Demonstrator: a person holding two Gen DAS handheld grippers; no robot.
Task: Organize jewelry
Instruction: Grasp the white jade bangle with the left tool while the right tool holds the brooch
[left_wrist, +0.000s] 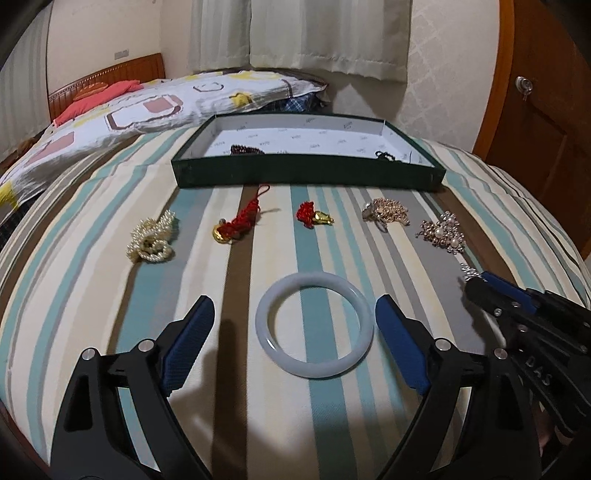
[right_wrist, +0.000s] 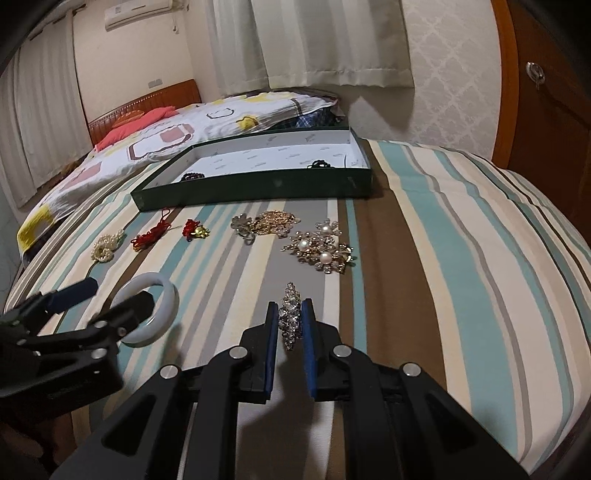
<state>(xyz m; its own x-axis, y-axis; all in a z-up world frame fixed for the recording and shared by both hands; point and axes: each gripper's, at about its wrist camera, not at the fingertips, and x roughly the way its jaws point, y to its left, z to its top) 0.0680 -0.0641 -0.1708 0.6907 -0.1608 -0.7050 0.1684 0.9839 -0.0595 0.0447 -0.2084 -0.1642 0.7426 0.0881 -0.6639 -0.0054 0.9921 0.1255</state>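
Observation:
A pale jade bangle lies flat on the striped bedspread. My left gripper is open with a finger on each side of the bangle, not touching it; it also shows in the right wrist view. My right gripper is shut on a silver rhinestone brooch, held on edge just above the bed; the brooch's tip shows in the left wrist view. A green tray with white lining stands beyond, holding a dark red bracelet and a black piece.
A row of jewelry lies before the tray: a pearl strand, two red knotted charms, a gold chain pile and a pearl brooch. Pillows lie back left. A wooden door stands right.

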